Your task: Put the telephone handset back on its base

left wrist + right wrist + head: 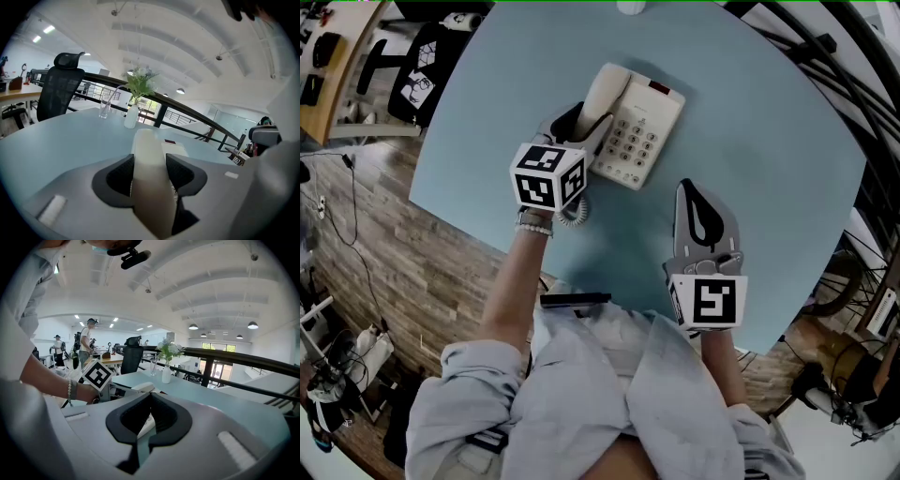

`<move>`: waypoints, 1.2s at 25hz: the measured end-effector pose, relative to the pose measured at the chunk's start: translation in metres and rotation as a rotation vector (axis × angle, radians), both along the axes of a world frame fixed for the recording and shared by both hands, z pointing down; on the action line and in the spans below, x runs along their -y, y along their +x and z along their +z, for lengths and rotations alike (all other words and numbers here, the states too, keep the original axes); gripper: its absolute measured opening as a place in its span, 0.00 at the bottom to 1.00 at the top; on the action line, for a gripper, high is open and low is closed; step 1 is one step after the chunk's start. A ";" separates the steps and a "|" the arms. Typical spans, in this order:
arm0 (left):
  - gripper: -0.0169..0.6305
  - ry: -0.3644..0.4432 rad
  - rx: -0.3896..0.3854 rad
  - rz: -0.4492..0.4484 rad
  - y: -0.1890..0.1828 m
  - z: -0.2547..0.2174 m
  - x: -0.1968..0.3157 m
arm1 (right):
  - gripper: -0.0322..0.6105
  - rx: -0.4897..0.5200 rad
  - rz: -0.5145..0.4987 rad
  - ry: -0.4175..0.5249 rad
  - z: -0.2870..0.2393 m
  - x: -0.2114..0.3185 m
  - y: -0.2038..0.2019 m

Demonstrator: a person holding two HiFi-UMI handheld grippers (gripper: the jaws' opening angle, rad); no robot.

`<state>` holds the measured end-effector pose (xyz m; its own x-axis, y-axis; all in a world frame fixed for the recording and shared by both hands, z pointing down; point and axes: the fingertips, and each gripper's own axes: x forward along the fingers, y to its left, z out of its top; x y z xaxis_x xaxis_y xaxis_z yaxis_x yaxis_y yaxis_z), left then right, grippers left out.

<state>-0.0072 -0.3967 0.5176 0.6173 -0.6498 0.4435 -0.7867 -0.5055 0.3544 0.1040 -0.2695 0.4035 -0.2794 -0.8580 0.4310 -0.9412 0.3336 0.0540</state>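
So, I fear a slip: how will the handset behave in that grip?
The handset looks like rigid, smooth plastic, so it may slide between the left gripper's pads. Its coiled cord probably tugs lightly when lifted.

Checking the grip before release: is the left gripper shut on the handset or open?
Shut: the left gripper clamps the cream handset between both jaws.

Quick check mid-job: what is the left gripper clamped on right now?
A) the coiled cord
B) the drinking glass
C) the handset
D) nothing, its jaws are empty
C: in the left gripper view the cream handset fills the gap between the jaws of the left gripper, with both pads against its sides.
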 end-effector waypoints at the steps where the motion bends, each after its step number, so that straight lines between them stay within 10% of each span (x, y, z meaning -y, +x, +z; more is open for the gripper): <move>1: 0.35 0.006 0.006 -0.001 0.001 0.001 -0.001 | 0.06 0.000 0.001 0.001 0.000 0.000 0.000; 30: 0.35 0.062 0.025 -0.031 -0.022 -0.020 -0.026 | 0.06 0.000 -0.023 0.033 -0.012 -0.022 -0.009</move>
